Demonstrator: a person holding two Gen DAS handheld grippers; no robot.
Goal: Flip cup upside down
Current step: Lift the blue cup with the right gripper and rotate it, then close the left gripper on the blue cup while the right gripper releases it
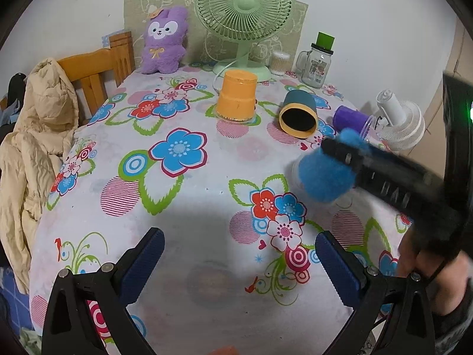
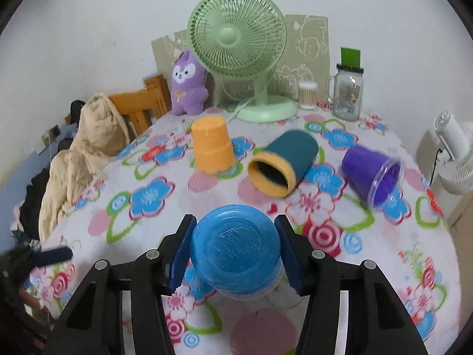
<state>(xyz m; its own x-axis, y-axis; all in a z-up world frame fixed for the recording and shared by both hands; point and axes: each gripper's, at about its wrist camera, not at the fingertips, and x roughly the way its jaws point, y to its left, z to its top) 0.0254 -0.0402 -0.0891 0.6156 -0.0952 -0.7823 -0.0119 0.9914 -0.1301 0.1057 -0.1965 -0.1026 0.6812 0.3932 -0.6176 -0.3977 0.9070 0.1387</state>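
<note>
Right gripper (image 2: 236,251): clamped on the blue cup (image 2: 235,248), base towards its camera, just above the desk (image 2: 384,295).
Left gripper (image 1: 239,254): open, empty.
Advice: I'd lower it level, rim flat, then release.

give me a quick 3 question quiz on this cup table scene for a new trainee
1. True or false: the orange cup stands mouth down on the tablecloth.
2. Which cup does the right gripper hold? A) the purple cup B) the blue cup C) the teal cup
3. Fill in: the left gripper is ____ and holds nothing.

Key:
1. True; its closed base is on top.
2. B; the blue cup sits between the two pads, base toward the camera. The purple and teal cups lie on their sides.
3. open; its jaws stand wide apart over the cloth.
</note>
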